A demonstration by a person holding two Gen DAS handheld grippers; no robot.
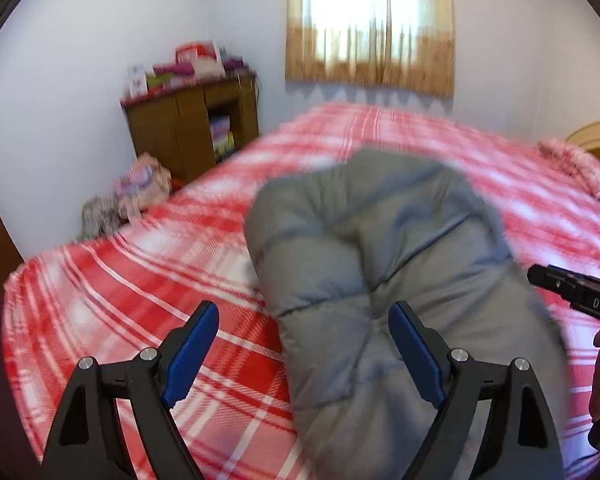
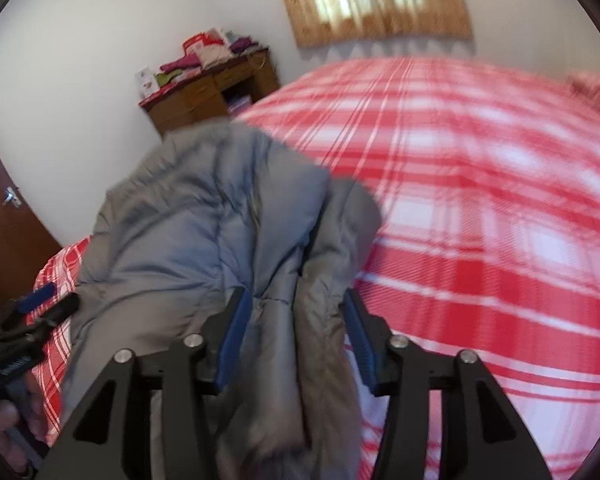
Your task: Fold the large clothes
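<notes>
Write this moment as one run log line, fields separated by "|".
left gripper open | right gripper open, astride jacket | jacket bunched on bed

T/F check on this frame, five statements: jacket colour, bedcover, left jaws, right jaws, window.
1. The padded jacket is grey. True.
2. The bedcover is plain blue. False: it is a red and white plaid.
3. The left gripper is clamped shut on the jacket. False: its jaws stand wide apart, and its pads press on nothing.
4. Part of the jacket lies between the fingers of the right gripper. True: the fabric sits in the gap, but the jaws stand apart and the pads do not pinch it.
5. The window has a curtain drawn over it. True.
</notes>
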